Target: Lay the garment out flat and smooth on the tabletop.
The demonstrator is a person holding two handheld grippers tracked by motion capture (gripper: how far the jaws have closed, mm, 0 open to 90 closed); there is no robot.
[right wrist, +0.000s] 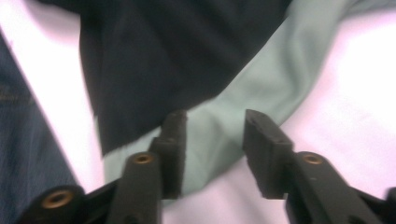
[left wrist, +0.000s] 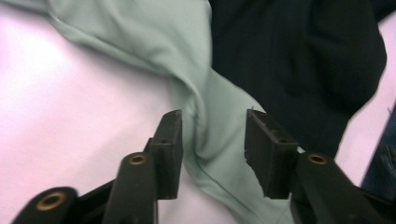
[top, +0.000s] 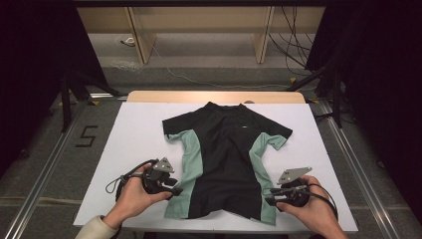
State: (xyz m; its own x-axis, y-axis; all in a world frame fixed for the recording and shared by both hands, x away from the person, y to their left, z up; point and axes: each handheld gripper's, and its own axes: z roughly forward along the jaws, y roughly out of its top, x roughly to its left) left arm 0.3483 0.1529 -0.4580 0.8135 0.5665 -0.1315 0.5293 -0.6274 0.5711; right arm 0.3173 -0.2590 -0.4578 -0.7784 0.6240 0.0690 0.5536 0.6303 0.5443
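A black T-shirt (top: 226,149) with mint-green side panels lies flat on the white table (top: 134,129), collar away from me. My left gripper (top: 174,191) is at the shirt's lower left, its tips at the left green panel (top: 191,164). In the left gripper view the left gripper (left wrist: 213,126) is open, with a twisted fold of green cloth (left wrist: 201,70) running between the jaws. My right gripper (top: 268,196) is at the lower right green panel (top: 259,164). In the right gripper view the right gripper (right wrist: 215,123) is open over the green hem corner (right wrist: 280,74), beside black cloth (right wrist: 163,56).
A wooden strip (top: 214,96) edges the table's far side. On the grey floor at left is a marked "5" (top: 87,135) beside metal rails (top: 45,174). Black stands and cables are at the back. Blue denim (right wrist: 28,140) on a person's leg shows past the near edge.
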